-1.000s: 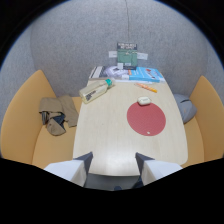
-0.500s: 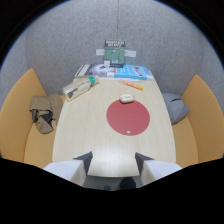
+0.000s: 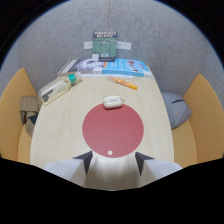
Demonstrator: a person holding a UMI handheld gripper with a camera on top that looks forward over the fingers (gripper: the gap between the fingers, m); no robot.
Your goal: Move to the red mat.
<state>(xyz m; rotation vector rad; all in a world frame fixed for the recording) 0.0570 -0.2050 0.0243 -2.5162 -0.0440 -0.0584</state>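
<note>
A round red mat (image 3: 113,130) lies on the pale wooden table (image 3: 55,135), just ahead of my gripper (image 3: 112,162). Its near rim reaches down between the two dark fingertips. The fingers stand apart with nothing held between them, so the gripper is open. A small white case (image 3: 112,102) rests on the mat's far rim.
Beyond the mat lie an orange pen (image 3: 123,83), a clear bottle (image 3: 59,88) on its side, and magazines (image 3: 106,66) by the grey wall. Orange bench seats flank the table, with a bag (image 3: 28,114) on the left one and a grey cushion (image 3: 176,108) on the right.
The gripper has moved forward and down toward the table. The red mat has come from the right of the fingers to straight ahead and much closer.
</note>
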